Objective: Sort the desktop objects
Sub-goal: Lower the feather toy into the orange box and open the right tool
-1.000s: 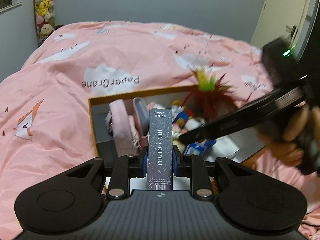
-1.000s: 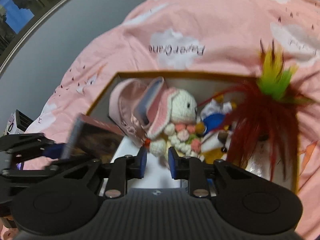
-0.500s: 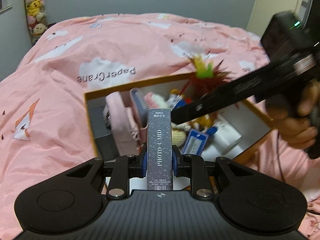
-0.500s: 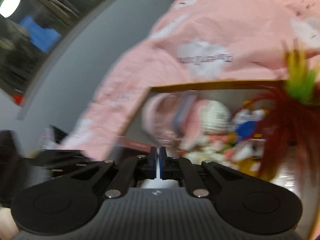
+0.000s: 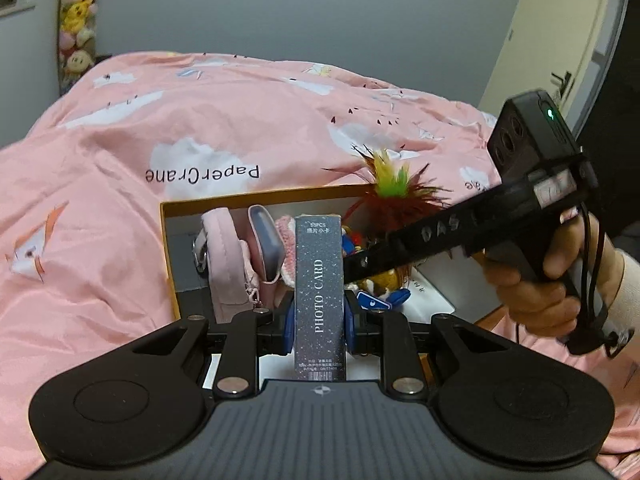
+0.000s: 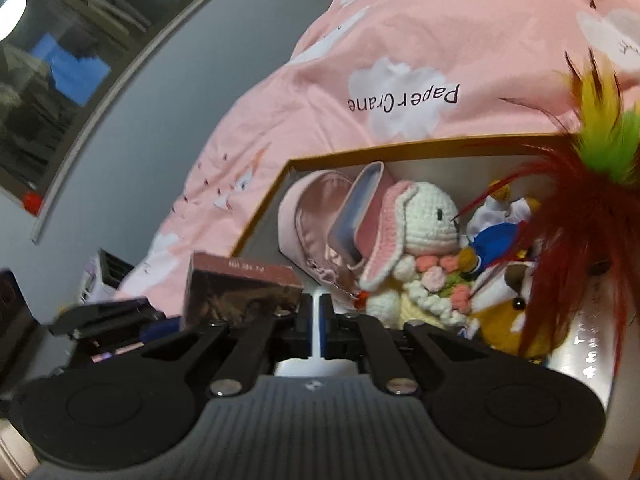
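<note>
— Since a second ago, what has changed?

— Mostly the right gripper (image 6: 315, 330): its jaws, apart back then, are now pressed together with nothing between them. On the left little has shifted; my left gripper (image 5: 319, 322) stays clamped on the photo card box (image 5: 320, 296).

— How does that box sit in the grip?

— Upright, its long axis running straight away from me along the fingers, the blue pads (image 5: 289, 327) pinching its two narrow sides low down, so most of it stands proud above them.

— And where is it relative to the storage box?

— Just over the near edge of the orange-rimmed storage box (image 5: 256, 197), ahead of the pink pouch (image 5: 226, 264) at the left and the crochet rabbit (image 6: 424, 232) in the middle. From the right wrist view it shows at lower left, beside my closed jaws.

— Which hand is nearer the drop?

— The left, I judge; it already carries the box and needs only to go forward and down into the bare grey floor at the left, while the right, beneath the feather toy (image 6: 592, 200), has nothing to add
</note>
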A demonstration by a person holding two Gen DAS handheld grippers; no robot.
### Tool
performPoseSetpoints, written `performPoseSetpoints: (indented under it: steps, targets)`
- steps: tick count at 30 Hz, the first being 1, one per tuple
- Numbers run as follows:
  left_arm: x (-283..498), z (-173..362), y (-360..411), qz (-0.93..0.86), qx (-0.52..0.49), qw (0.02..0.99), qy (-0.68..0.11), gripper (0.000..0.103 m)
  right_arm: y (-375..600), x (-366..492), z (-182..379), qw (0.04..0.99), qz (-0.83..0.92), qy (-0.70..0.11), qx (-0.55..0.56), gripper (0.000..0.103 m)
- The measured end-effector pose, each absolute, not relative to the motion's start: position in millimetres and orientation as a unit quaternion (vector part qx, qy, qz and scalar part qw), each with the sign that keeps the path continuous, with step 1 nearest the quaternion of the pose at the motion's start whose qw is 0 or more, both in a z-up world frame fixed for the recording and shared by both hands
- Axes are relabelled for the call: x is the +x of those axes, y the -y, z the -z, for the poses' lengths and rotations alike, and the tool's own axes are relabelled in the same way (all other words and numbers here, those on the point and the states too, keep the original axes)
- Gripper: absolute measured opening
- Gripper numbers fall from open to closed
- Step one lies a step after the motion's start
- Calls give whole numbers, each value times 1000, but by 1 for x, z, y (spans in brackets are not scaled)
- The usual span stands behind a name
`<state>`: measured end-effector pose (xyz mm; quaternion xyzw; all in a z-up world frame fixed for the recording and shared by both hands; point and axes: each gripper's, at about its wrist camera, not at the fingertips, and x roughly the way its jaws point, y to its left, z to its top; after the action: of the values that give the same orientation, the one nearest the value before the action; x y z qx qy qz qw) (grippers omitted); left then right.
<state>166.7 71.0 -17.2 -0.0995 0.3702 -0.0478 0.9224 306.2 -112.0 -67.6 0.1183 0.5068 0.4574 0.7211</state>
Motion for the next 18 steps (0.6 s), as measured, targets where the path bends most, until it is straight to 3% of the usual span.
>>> performPoseSetpoints:
  steps: [8,18]
  targets:
    - [177,28,-65,41,-73,908,-409,27,121,308,49,702,-501,-476,171,4]
    - [196,48,-77,-75,-94,873,-473,26,101,303,66,734,-444,-510,61,5]
